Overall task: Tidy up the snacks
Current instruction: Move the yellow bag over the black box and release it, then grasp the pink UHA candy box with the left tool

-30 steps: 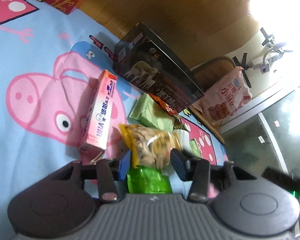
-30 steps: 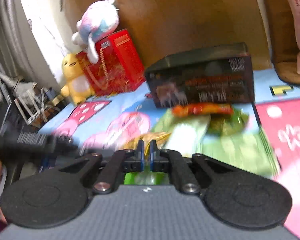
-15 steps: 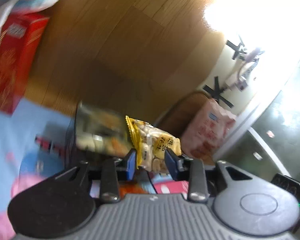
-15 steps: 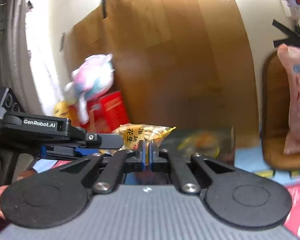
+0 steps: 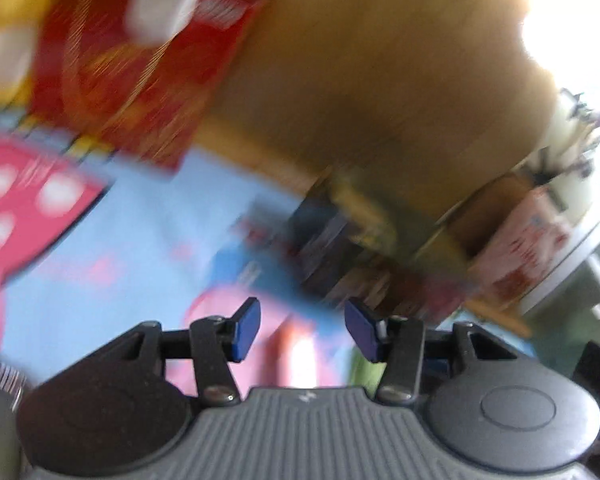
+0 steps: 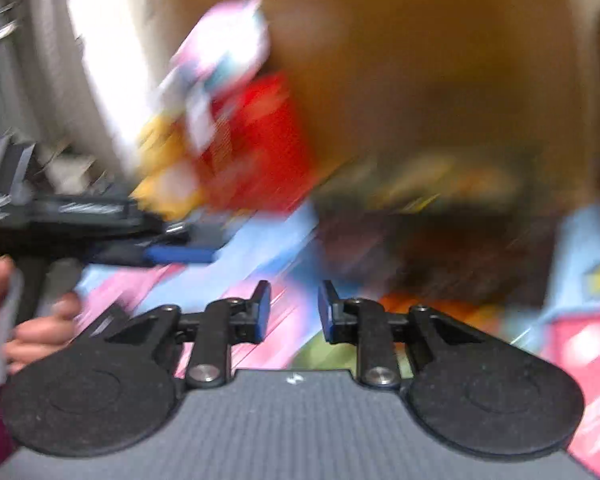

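Observation:
Both views are heavily motion-blurred. My left gripper [image 5: 302, 330] is open and empty above the blue cartoon mat [image 5: 140, 248]. My right gripper [image 6: 294, 312] is open and empty. The dark box [image 5: 332, 256] lies ahead of the left gripper; it also shows in the right wrist view [image 6: 440, 240]. A yellowish smear on top of the box [image 6: 432, 184] may be the yellow snack bag; I cannot tell. An orange packet [image 6: 432, 308] and a green one [image 6: 324, 354] lie in front of the box. The left gripper shows at the left of the right wrist view [image 6: 180, 254].
A red gift box [image 5: 140, 64] with plush toys [image 6: 224, 60] stands at the back left by the wooden wall. A pink snack bag [image 5: 524, 248] rests on a chair at the right. A hand [image 6: 28, 320] holds the left gripper.
The left gripper held the yellow snack bag half a second ago; now it is open and empty. The right gripper has opened from shut. Both cameras are swinging fast.

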The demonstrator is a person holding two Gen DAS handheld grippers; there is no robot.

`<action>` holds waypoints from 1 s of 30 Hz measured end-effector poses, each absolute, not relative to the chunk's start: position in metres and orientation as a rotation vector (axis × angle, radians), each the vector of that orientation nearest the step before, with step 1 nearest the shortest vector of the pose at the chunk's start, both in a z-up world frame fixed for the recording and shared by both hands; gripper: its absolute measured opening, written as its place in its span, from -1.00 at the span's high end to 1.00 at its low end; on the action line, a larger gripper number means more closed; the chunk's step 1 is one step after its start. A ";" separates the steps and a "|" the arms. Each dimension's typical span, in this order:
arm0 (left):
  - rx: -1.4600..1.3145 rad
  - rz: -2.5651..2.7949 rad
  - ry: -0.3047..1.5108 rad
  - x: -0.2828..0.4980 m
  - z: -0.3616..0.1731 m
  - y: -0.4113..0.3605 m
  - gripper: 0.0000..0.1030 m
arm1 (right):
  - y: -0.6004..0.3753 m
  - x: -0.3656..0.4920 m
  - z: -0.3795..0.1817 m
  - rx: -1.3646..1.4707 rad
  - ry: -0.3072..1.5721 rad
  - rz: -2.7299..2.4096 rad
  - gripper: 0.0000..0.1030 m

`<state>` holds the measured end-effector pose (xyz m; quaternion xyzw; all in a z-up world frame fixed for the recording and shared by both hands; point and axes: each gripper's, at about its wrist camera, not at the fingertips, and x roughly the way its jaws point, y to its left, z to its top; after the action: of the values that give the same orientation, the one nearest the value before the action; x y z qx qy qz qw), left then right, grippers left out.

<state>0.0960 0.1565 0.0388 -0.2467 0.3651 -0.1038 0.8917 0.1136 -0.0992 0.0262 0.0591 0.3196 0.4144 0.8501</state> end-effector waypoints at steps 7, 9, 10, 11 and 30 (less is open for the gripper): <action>-0.701 -0.368 0.878 0.060 -0.005 0.155 0.19 | -0.027 0.064 0.005 -0.212 0.679 0.878 -0.05; -0.737 -0.421 0.890 0.061 -0.007 0.146 0.19 | -0.031 0.060 0.006 -0.263 0.655 0.838 0.03; -0.724 -0.429 0.885 0.061 -0.005 0.140 0.19 | -0.039 0.058 0.009 -0.277 0.637 0.803 0.04; -0.698 -0.447 0.878 0.062 -0.001 0.134 0.19 | -0.057 0.054 0.010 -0.287 0.603 0.744 0.05; -0.471 -0.231 0.786 0.102 0.011 0.135 -0.15 | -0.092 0.039 0.023 -0.212 0.557 0.588 0.17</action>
<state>0.1018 0.1347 0.0108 -0.2266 0.3785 -0.1114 0.8905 0.0390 -0.0919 0.0228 -0.1027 0.2707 0.2855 0.9136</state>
